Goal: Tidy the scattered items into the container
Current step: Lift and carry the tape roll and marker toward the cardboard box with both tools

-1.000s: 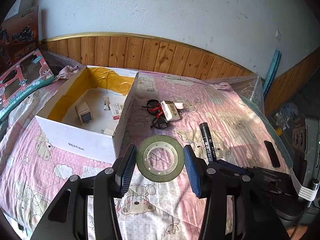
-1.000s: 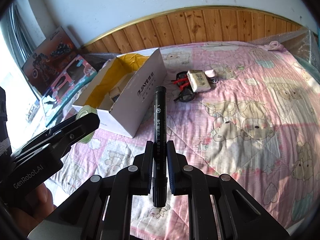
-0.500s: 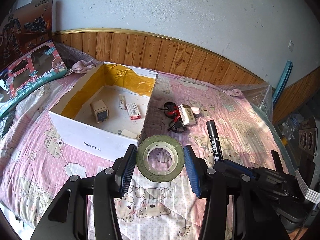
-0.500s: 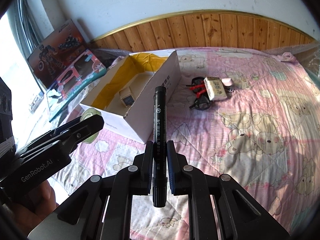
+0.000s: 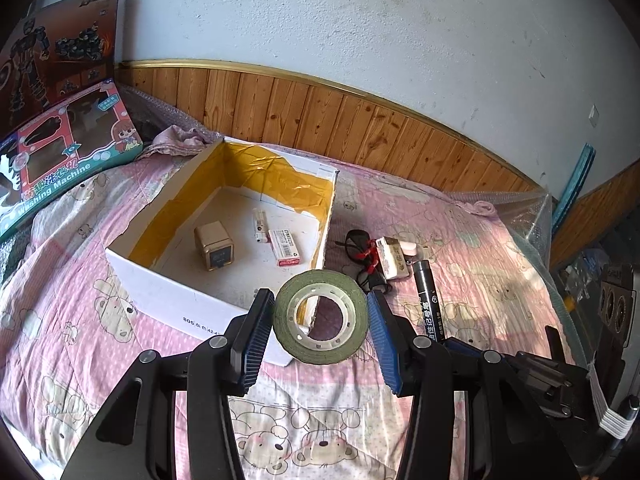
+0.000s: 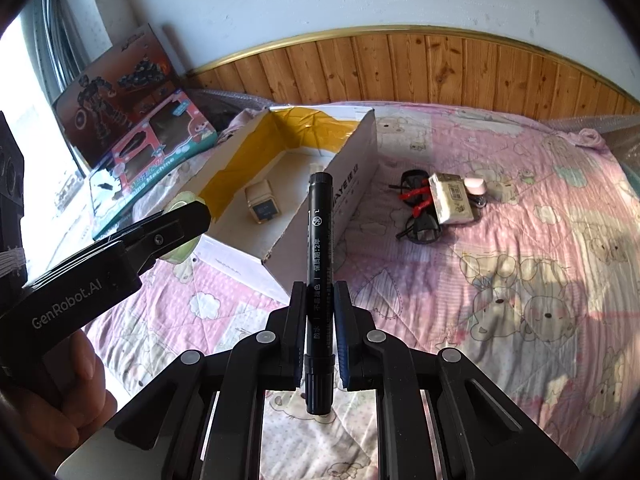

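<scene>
Right now my left gripper [image 5: 320, 316] pinches the tape roll [image 5: 320, 317] between its jaws over the near corner of the box [image 5: 160, 284], while my right gripper [image 6: 320, 312] clamps the marker [image 6: 319, 280] just short of it. I judge both should travel past the rim before letting go. Inside lie a small cube [image 5: 214, 246] and two little packets [image 5: 285, 247].

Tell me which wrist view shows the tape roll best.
Left wrist view: the tape roll sits face-on between the left hand-held gripper fingers, hole and green rim fully visible. The right wrist view shows only a pale sliver of it behind a finger of that gripper.
</scene>
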A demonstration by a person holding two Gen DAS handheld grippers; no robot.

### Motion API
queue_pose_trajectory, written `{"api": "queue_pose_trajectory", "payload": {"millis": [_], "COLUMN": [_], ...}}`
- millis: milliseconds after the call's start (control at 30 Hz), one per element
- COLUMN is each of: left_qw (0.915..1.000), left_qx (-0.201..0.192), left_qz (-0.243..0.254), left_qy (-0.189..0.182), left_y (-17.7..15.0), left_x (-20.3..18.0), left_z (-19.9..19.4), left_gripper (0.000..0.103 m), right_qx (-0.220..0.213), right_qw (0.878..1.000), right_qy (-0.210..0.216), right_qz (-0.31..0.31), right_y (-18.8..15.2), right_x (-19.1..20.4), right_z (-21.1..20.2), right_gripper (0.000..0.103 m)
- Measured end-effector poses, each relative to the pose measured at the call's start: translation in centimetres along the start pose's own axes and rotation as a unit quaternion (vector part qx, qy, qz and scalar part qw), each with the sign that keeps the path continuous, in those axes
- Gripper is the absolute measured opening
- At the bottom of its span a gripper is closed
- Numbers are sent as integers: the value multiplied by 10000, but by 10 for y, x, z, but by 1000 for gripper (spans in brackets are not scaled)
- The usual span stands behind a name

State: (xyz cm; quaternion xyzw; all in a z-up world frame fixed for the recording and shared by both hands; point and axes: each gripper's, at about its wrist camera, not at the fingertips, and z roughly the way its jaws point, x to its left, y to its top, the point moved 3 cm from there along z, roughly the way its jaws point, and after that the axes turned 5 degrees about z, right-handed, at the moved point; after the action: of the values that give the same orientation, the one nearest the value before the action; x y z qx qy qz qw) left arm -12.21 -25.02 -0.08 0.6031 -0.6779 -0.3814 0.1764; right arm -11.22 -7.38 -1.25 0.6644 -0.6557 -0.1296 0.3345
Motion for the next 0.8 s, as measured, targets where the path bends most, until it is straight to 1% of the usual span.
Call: {"api": "queue_pose_trajectory", "payload": {"millis": [400,633,700,800], "left_qw": [9998,9995,9994,9990], "left_qx": [-6,9,40,110], "left_qz": [-179,-264,-294,-410], "left_qy": [52,154,184,164], "left_y": [24,39,42,44], "left_x": [35,56,61,70], "left_z": [18,31,36,43], "left_gripper": [49,49,49,49], "right_qx": [85,127,134,104], "right_qw": [9998,9994,9992,9986], "right_qy": [32,125,196,423], "right_qz": [-181,-293,-312,-294], "right_y": [29,46,51,60], "right_x": [19,30,33,36], "right_z": [28,42,44,45], "right_gripper": [14,13,14,13]}}
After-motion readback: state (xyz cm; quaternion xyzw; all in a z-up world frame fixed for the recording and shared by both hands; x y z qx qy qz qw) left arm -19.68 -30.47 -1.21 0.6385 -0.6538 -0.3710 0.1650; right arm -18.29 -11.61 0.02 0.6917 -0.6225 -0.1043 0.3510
